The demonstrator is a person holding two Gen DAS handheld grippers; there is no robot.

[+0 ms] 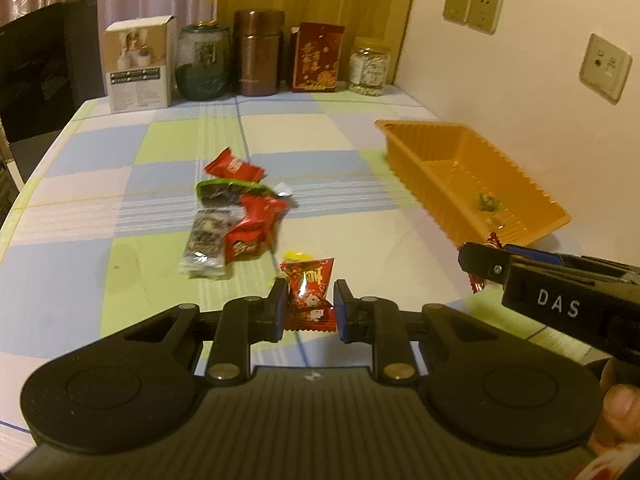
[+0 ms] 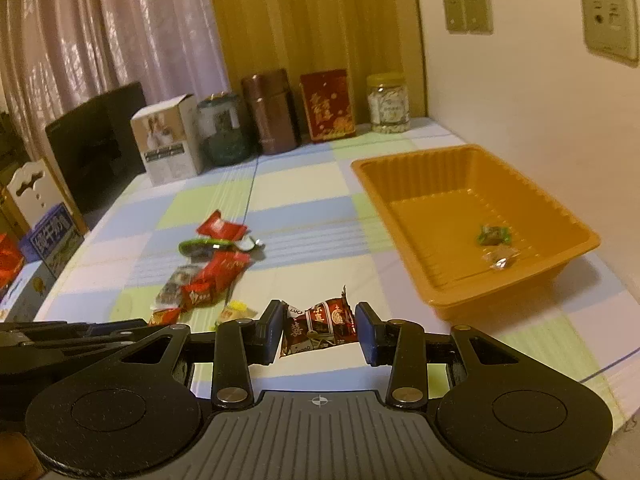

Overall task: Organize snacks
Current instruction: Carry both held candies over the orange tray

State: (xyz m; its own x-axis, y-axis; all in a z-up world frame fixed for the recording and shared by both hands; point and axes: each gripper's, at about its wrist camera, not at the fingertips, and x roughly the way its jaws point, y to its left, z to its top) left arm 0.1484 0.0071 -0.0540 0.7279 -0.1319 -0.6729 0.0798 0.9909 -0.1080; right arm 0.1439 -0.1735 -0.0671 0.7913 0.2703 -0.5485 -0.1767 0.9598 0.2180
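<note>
My left gripper (image 1: 311, 307) is shut on a red snack packet (image 1: 308, 290), low over the checked tablecloth. My right gripper (image 2: 316, 330) is shut on a dark red candy (image 2: 320, 326), held above the table left of the orange tray (image 2: 452, 292). The tray holds a green candy (image 2: 494, 235) and a small clear-wrapped candy (image 2: 500, 260). In the left wrist view the right gripper (image 1: 478, 262) comes in from the right, beside the tray's near corner (image 1: 516, 232). A pile of snack packets (image 1: 236, 212) lies mid-table; it also shows in the right wrist view (image 2: 208, 272).
At the table's back stand a white box (image 1: 138, 64), a green jar (image 1: 202, 62), a brown canister (image 1: 258, 52), a red box (image 1: 318, 58) and a clear jar (image 1: 370, 66). A dark monitor (image 1: 48, 64) stands at the left. The wall with sockets (image 1: 604, 66) is at the right.
</note>
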